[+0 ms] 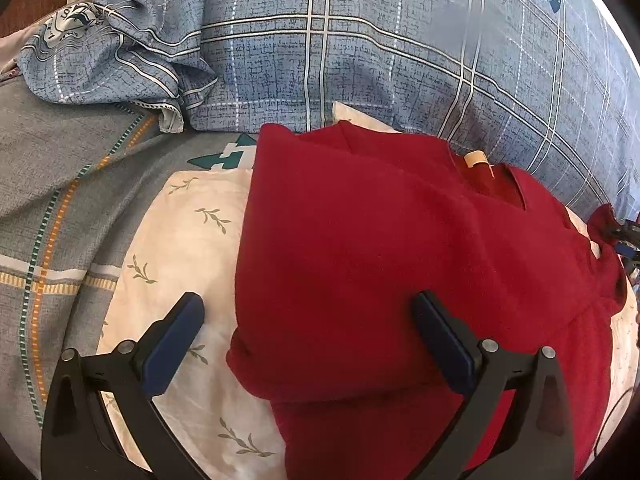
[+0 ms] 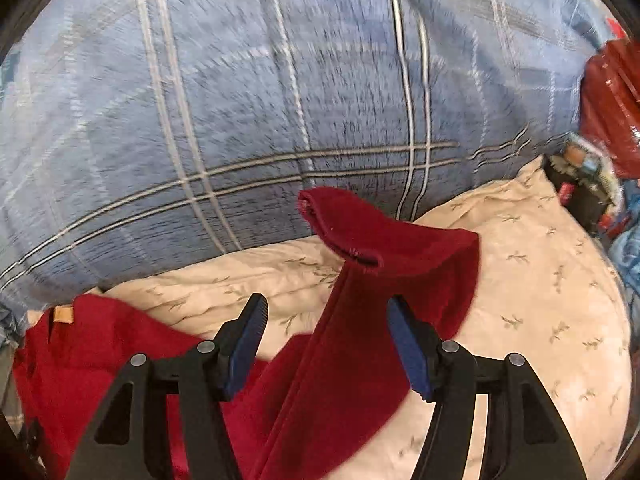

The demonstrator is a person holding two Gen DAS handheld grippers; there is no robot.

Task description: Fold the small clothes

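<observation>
With both my left gripper (image 1: 308,340) and right gripper (image 2: 326,344) wide open and empty, I judge the red sweater (image 1: 380,248) mid-fold: its right sleeve (image 2: 360,280) needs pinching next.

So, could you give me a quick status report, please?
Left gripper open at the red top's folded edge. Right gripper open around its sleeve. Top lies on the cream pillow. Nothing in the way.
</observation>
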